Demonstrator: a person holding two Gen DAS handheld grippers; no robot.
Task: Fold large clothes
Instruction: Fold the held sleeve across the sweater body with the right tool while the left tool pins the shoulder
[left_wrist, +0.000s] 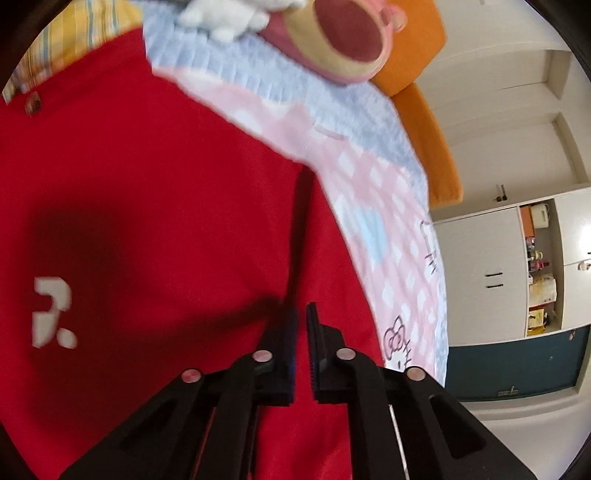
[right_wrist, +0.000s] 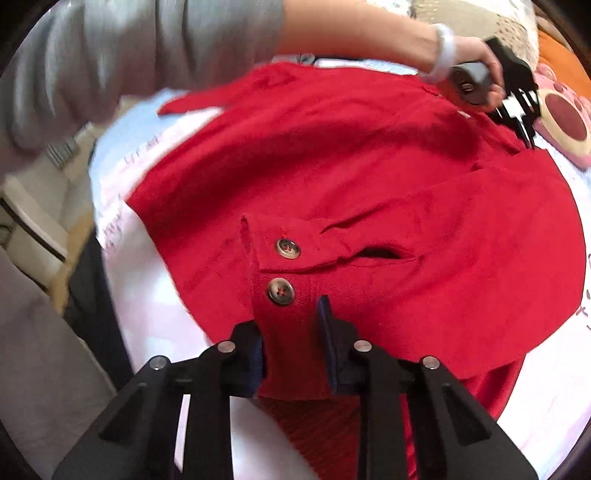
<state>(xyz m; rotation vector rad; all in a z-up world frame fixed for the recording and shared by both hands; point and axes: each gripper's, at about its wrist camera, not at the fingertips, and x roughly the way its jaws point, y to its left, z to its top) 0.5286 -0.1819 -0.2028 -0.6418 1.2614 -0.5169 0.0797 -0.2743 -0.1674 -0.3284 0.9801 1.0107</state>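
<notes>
A large red shirt (right_wrist: 351, 158) lies spread on a pink and blue patterned blanket (right_wrist: 155, 295). In the left wrist view the shirt (left_wrist: 147, 192) fills the left side, with a white logo (left_wrist: 51, 314) on it. My left gripper (left_wrist: 302, 314) hovers just over the shirt near its right edge, jaws almost closed with a thin gap, nothing seen between them. It also shows far off in the right wrist view (right_wrist: 517, 110). My right gripper (right_wrist: 291, 332) has a red sleeve cuff (right_wrist: 284, 280) with two buttons between its jaws, which stand apart on either side of it.
The blanket (left_wrist: 369, 206) covers an orange mattress (left_wrist: 439, 147). A pink plush cushion (left_wrist: 347, 40) and a white plush toy (left_wrist: 229, 14) lie at the head. White cupboards (left_wrist: 517, 258) stand beyond. The person's grey-sleeved arm (right_wrist: 147, 55) reaches across the shirt.
</notes>
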